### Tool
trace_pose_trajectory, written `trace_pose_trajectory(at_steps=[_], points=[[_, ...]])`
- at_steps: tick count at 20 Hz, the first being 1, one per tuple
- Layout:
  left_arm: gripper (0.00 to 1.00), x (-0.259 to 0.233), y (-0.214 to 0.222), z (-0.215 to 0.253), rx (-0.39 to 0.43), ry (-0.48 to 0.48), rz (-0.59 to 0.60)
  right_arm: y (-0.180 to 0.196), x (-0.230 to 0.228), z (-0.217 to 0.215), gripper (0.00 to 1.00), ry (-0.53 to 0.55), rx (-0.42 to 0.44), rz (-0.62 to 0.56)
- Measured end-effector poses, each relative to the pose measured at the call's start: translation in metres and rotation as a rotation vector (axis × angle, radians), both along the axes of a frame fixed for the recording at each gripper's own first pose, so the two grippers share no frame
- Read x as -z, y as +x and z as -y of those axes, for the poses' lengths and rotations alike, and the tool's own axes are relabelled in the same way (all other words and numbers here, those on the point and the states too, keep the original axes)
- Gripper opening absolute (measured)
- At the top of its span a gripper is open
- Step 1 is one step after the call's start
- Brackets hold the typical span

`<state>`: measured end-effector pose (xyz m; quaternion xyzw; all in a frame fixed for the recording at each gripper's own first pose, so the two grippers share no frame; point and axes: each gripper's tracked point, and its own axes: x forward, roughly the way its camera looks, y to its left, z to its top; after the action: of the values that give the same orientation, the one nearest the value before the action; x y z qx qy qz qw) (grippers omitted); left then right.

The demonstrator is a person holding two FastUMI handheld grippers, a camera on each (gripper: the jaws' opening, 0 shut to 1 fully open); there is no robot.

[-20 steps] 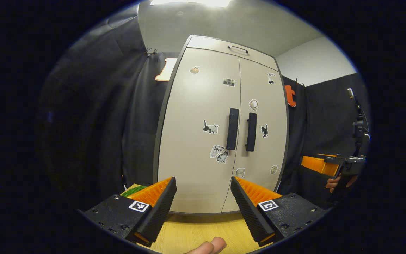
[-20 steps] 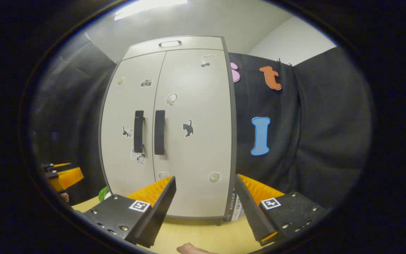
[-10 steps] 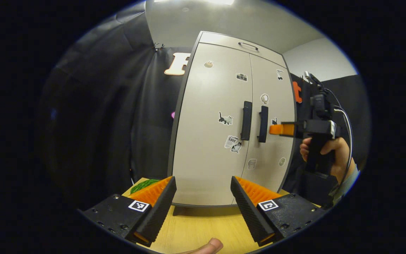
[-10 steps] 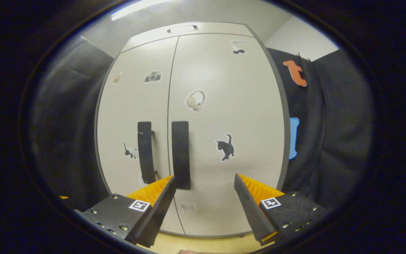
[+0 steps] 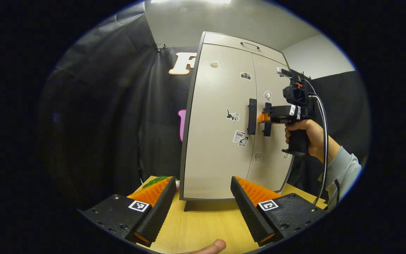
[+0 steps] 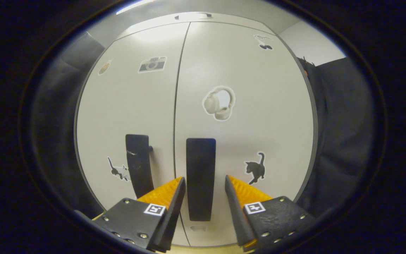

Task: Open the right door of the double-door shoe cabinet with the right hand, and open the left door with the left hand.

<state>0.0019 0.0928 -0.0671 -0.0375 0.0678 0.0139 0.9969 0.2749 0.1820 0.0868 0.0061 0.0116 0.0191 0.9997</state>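
The grey double-door shoe cabinet [image 5: 220, 141] stands on the table with both doors shut. Each door carries a black vertical handle: the left handle [image 5: 252, 116] and the right handle [image 5: 267, 121]. In the right gripper view the right handle [image 6: 200, 176] stands between my right gripper's [image 6: 204, 180] fingers, with a narrow gap on each side; the left handle [image 6: 139, 164] is beside it. In the left gripper view a hand holds the right gripper [image 5: 263, 118] at that handle. My left gripper [image 5: 203, 197] is open over the table, well short of the cabinet, holding nothing.
The cabinet rests on a light wooden table [image 5: 203, 222]. A green object [image 5: 153, 181] lies by the cabinet's left foot. A small metal handle [image 5: 250, 44] sits on the cabinet's top panel. A sleeved arm [image 5: 340, 165] reaches in from the right. Black cloth hangs all around.
My right gripper has moved up to the right door's handle and its fingers have narrowed around it. The left gripper has swung left, staying open, so the cabinet sits further right.
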Motion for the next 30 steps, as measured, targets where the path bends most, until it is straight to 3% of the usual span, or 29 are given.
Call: trace_pose_trajectory(at_steps=[1, 3, 4, 5, 19, 30], points=[[0.96, -0.001, 0.000, 0.002, 0.001, -0.004, 0.000, 0.011, 0.003, -0.006, 0.42, 0.015, -0.012, 0.005], [0.96, -0.001, -0.002, 0.005, -0.003, -0.001, -0.002, 0.005, 0.002, -0.004, 0.27, 0.012, 0.001, 0.005], [0.96, -0.002, -0.002, 0.009, 0.000, 0.002, -0.005, 0.002, 0.003, -0.004, 0.27, 0.041, -0.002, -0.003], [0.97, -0.004, -0.004, 0.011, 0.000, 0.006, -0.006, 0.002, 0.004, -0.005, 0.16, 0.039, -0.016, -0.009], [0.96, -0.022, -0.030, 0.046, 0.011, 0.041, 0.000, -0.040, -0.004, 0.013, 0.16, 0.067, -0.203, -0.032], [0.96, -0.024, -0.040, 0.059, 0.024, 0.057, -0.006, -0.066, -0.008, 0.046, 0.16, 0.099, -0.252, -0.015]])
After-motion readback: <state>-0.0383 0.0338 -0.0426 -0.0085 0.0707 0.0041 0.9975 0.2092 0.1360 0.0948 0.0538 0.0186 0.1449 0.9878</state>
